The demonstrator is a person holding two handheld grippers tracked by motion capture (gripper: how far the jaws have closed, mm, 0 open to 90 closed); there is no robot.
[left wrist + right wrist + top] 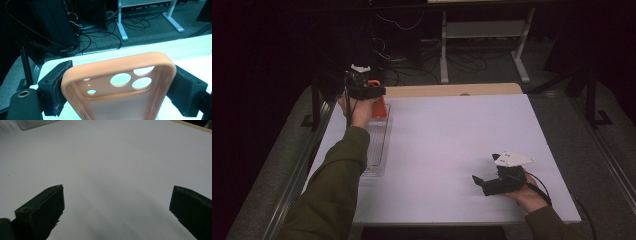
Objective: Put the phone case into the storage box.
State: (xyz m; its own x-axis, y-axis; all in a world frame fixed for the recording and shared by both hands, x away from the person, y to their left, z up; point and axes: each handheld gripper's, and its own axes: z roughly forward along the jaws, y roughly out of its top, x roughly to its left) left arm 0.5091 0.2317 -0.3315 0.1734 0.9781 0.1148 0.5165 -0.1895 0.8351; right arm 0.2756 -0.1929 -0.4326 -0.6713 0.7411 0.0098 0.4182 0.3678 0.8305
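Observation:
An orange phone case (pixel 117 100) with round camera cut-outs sits across my left gripper (pixel 120 80), whose pads (pixel 58 87) press on its two long edges. In the high view this left gripper (pixel 371 94) is held at the table's far left corner, with the orange case (pixel 381 108) hanging under it over the far end of a clear tray (pixel 377 145). My right gripper (pixel 484 170) rests low near the front right of the white table (pixel 452 130). Its jaws stand wide apart with nothing between them, as the right gripper (pixel 116 205) view shows.
The clear ribbed tray lies along the table's left edge, and its corner (pixel 35 123) appears at the top of the right gripper view. A wooden strip (pixel 452 90) borders the far edge. Cables and desk legs (pixel 444 55) stand on the floor beyond.

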